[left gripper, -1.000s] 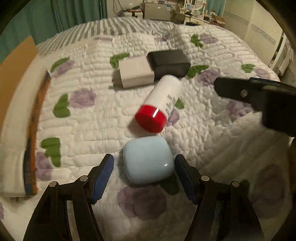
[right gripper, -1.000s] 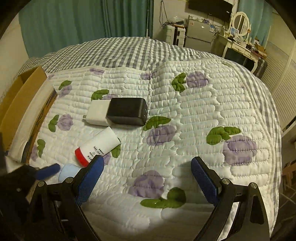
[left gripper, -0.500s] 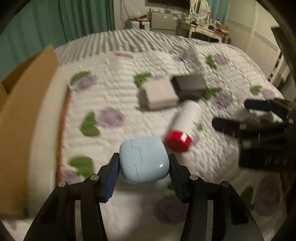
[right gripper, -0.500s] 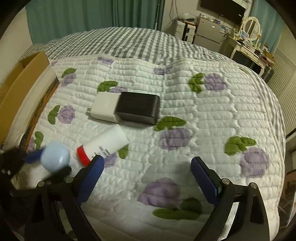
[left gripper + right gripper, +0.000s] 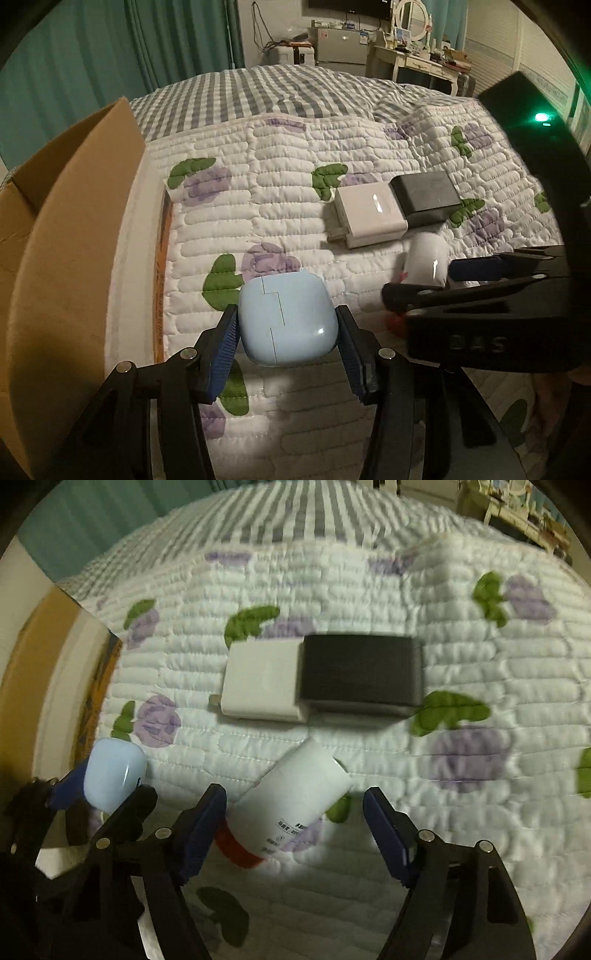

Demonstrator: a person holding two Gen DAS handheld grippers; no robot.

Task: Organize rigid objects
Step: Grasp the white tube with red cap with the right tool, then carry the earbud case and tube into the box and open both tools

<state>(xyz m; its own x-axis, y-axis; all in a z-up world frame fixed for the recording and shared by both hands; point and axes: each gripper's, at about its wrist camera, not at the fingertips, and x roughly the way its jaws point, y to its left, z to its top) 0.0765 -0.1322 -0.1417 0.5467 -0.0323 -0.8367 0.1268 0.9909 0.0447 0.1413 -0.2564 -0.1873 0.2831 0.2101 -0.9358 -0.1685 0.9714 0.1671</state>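
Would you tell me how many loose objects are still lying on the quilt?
3: the white charger and black box side by side, and the red-capped tube between the right claw's open fingers. None appears hidden.

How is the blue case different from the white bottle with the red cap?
The blue case is square and rounded; the white bottle is a long tube. The case is held up in the left gripper; the bottle lies on the quilt between the open fingers of the right gripper. Both are smooth and hard.

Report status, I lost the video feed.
Left gripper shut on blue case. Right gripper open around white tube. Nothing blocking the cardboard box.
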